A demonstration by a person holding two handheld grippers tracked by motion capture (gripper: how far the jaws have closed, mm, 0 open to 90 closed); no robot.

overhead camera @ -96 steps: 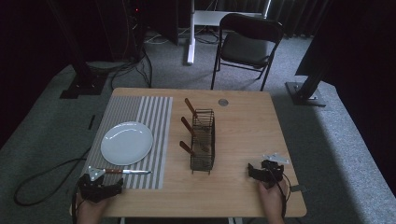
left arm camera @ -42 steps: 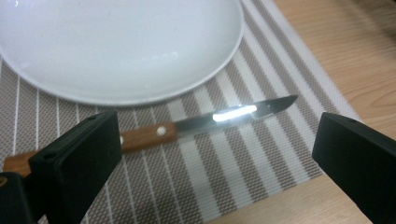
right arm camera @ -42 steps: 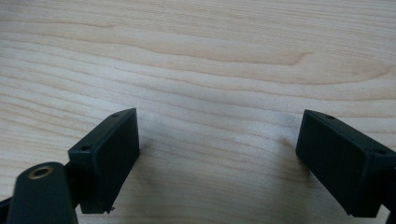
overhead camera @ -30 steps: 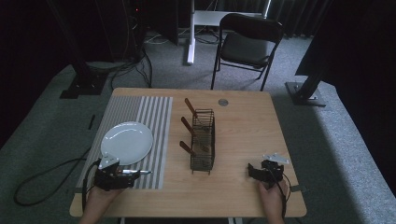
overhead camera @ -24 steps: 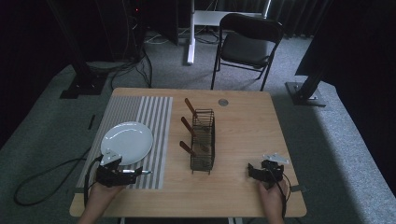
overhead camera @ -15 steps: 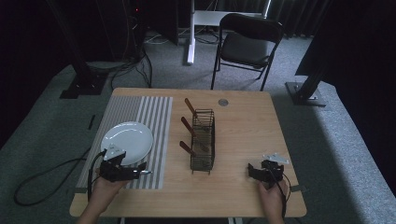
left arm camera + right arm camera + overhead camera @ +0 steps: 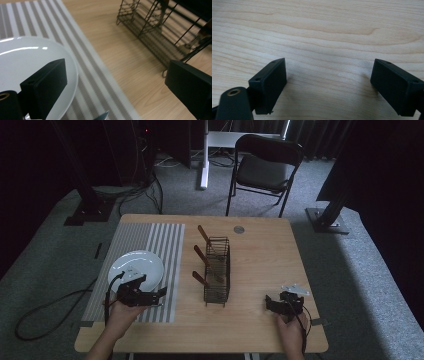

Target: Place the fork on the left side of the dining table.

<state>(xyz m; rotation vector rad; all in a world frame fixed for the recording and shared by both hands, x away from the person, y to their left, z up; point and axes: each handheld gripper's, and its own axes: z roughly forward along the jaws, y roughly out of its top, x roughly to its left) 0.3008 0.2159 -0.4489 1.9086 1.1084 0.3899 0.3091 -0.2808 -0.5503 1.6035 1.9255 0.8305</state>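
One knife (image 7: 103,115) lay just below the open left gripper (image 7: 159,295), on the striped mat (image 7: 150,251).

Only the blade tip showed in the left gripper view, between the two spread fingers (image 7: 47,82); the handle and most of the blade were cut off, so the long axis could not be read with certainty. The knife lay beside the near edge of the white plate (image 7: 137,265), with the wire rack (image 7: 217,270) further toward the bench (image 7: 260,250) centre. The left hand was plainly the nearer. The right gripper (image 7: 274,304) rested well apart on bare wood, fingers likewise spread and empty.
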